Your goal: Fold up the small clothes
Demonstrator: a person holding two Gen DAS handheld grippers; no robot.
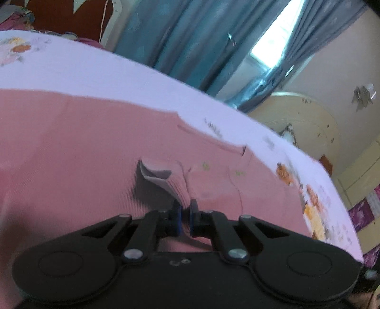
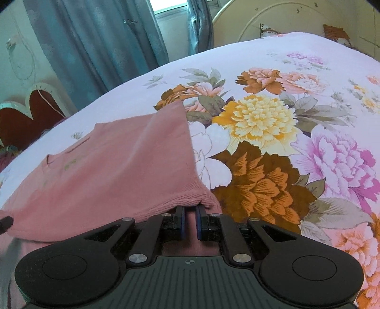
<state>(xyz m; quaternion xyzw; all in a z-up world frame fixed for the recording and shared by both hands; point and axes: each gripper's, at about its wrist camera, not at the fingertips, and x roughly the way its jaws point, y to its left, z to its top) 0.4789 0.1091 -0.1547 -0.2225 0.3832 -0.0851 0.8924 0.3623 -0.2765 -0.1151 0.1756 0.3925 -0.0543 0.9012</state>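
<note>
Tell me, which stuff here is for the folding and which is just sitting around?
For the folding:
pink garment
left gripper, pinching its fabric
right gripper, at its ribbed edge

Just around:
floral bedsheet
blue curtains
cream headboard

Left claw (image 1: 184, 210) low and level, fingers nearly together, blue pads (image 1: 178, 217) pinching a bunched fold of the pink garment (image 1: 83, 147). Black linkage arms splayed wide behind the fingertips. Right claw (image 2: 190, 210) likewise low, fingers slightly apart, tips tucked under the garment's ribbed hem; contact hidden by the cloth, so grip unclear. No hands or wrists in view.
</note>
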